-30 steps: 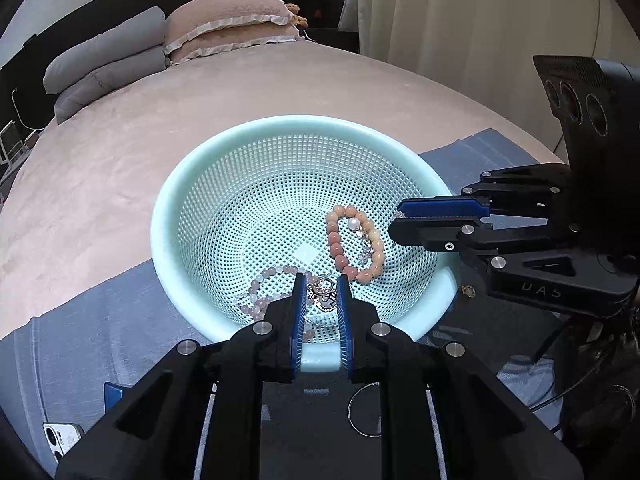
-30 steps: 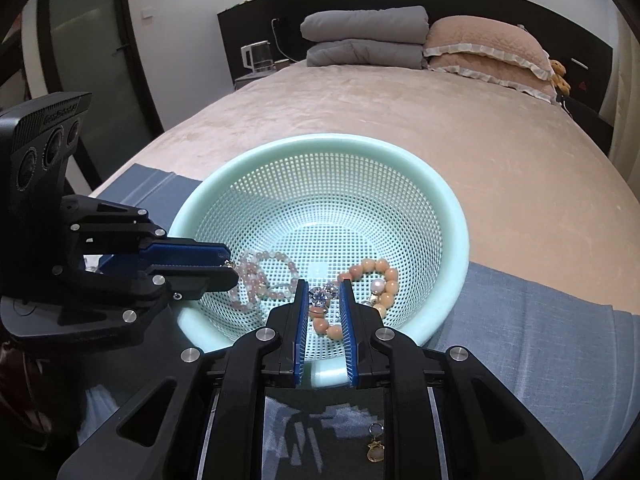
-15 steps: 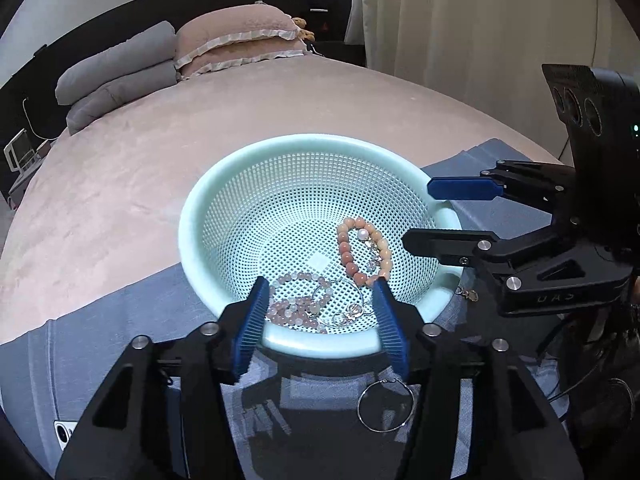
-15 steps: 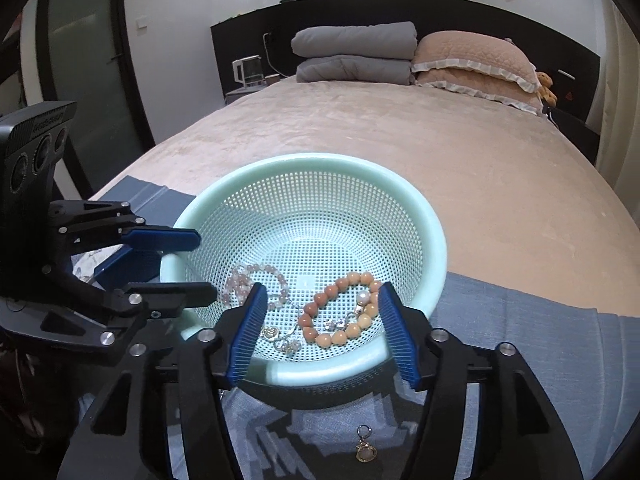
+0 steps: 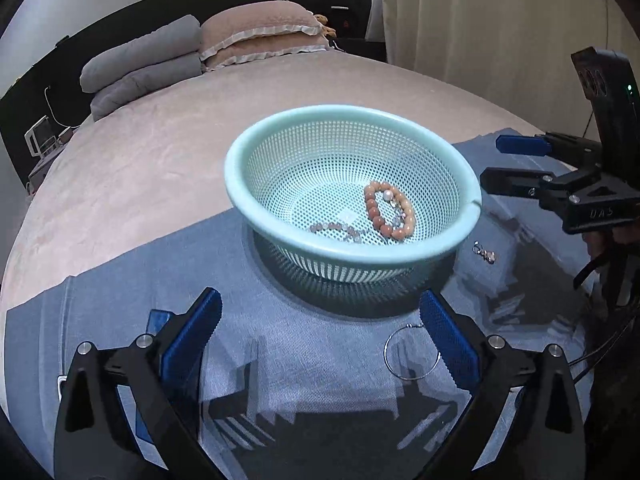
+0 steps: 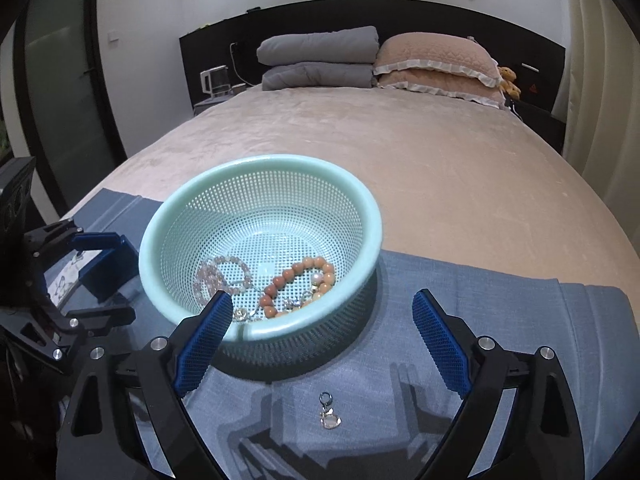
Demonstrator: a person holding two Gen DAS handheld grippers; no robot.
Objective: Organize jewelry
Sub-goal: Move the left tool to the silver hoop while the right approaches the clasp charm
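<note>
A round basket [image 5: 432,256] of pale green perforated plastic, with a smooth thick rim, sits on a woven blue-grey cloth [image 5: 120,292] spread over a plush beige bed [image 6: 440,168]. Inside the basket lie a bracelet of round matte orange beads [image 5: 386,210] and, beside it, a strand of small translucent pink beads [image 6: 220,276]. On the cloth just outside the basket rest a thin wire hoop [image 5: 412,354] and a small metal charm [image 6: 329,414] with a clasp. The left gripper [image 5: 320,326] and right gripper [image 6: 322,322] both have their ribbed blue pads spreading wide, with nothing between them.
</note>
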